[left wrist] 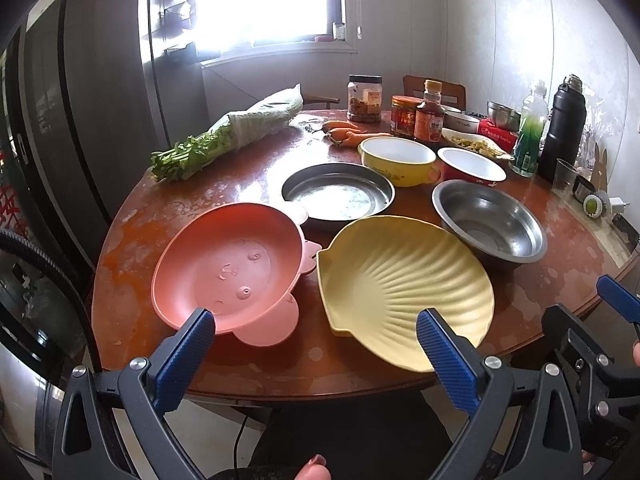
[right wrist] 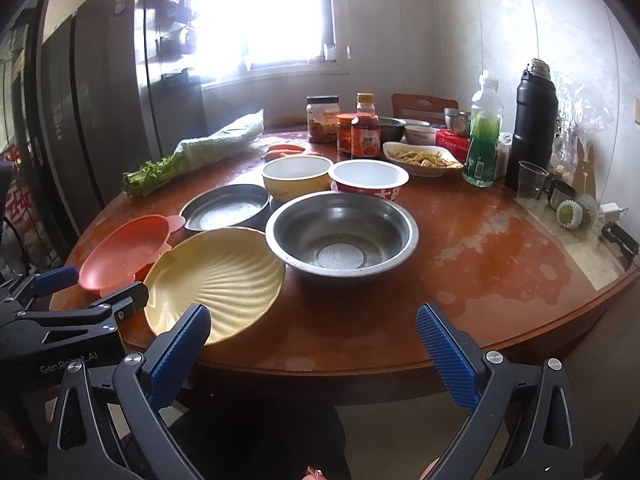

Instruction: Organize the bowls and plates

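Note:
On the round wooden table (left wrist: 280,364) lie a pink animal-shaped plate (left wrist: 232,264), a yellow shell-shaped plate (left wrist: 404,284), a flat steel plate (left wrist: 338,196), a steel bowl (left wrist: 488,224), a yellow bowl (left wrist: 396,158) and a red bowl (left wrist: 472,166). My left gripper (left wrist: 314,332) is open and empty, at the table's near edge between the pink and shell plates. My right gripper (right wrist: 314,328) is open and empty, near the edge in front of the steel bowl (right wrist: 342,232) and right of the shell plate (right wrist: 216,280). The pink plate (right wrist: 120,252), flat steel plate (right wrist: 226,208), yellow bowl (right wrist: 296,176) and red bowl (right wrist: 370,180) show there too.
At the back stand jars and a sauce bottle (left wrist: 430,114), carrots (left wrist: 348,134), bagged greens (left wrist: 228,136), a dish of food (right wrist: 420,158), a green bottle (right wrist: 484,132), a black thermos (right wrist: 534,120), a plastic cup (right wrist: 530,180) and wrapped fruit (right wrist: 572,212). A fridge (right wrist: 92,100) stands left.

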The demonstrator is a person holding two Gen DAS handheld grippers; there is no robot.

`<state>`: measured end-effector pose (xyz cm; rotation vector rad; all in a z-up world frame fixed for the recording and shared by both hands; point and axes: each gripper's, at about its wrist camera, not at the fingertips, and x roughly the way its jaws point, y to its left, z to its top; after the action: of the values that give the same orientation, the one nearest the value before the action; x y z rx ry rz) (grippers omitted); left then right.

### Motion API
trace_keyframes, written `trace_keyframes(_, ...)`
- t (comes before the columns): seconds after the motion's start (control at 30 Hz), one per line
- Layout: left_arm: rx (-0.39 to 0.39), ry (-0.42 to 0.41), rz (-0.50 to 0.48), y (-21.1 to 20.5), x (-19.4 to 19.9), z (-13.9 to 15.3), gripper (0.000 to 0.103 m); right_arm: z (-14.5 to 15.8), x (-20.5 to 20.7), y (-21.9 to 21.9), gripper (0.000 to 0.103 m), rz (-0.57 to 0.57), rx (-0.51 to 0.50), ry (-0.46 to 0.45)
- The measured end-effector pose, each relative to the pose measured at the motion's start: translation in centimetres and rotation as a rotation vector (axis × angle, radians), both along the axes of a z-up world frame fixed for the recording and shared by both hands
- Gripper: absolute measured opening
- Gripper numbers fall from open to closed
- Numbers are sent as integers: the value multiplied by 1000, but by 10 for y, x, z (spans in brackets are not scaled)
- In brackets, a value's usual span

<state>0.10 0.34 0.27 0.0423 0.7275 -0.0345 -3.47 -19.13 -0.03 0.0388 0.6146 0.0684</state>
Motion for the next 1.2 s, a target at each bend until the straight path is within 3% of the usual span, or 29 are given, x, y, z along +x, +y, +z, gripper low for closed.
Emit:
trace_keyframes(0.63,-3,-19,-21,-1,-5,9,102,-1,-3,-1,103,-25,-33,5)
trace_keyframes(1.2,-49,-25,21,29,1,14,102,10,9,12,103,48,49,5)
